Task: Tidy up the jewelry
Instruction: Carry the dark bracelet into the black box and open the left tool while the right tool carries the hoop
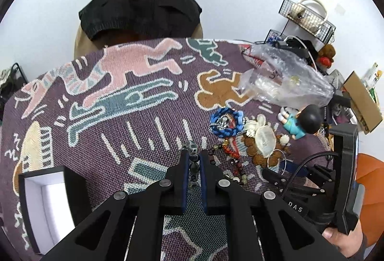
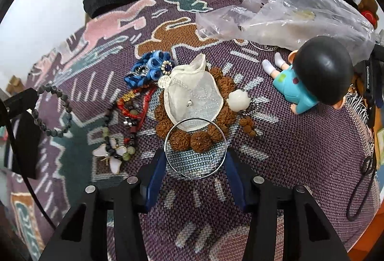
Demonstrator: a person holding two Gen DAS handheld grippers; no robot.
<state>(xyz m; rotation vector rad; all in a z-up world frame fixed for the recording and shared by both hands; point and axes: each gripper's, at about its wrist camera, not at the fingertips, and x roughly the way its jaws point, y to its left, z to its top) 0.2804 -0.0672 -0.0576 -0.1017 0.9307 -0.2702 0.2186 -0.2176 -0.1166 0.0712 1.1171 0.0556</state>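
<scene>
My left gripper (image 1: 193, 156) is shut on a dark grey bead bracelet (image 1: 193, 162); the right wrist view shows that bracelet (image 2: 56, 114) hanging from it above the cloth. My right gripper (image 2: 195, 155) is open, its blue pads on either side of a thin silver hoop (image 2: 195, 148) that lies on the cloth. Just beyond the hoop lies a brown walnut-bead bracelet (image 2: 196, 141) with a sheer white pouch (image 2: 192, 97) on it. To the left lie a blue bracelet (image 2: 148, 69), red and dark bead strands (image 2: 132, 105) and a white flower brooch (image 2: 112, 157).
An open black box with a white lining (image 1: 45, 203) stands at the near left of the patterned cloth (image 1: 120, 117). A doll in blue (image 2: 309, 73), a white charm (image 2: 237, 97), a clear plastic bag (image 2: 288, 13) and a wire rack (image 1: 307, 16) crowd the right side.
</scene>
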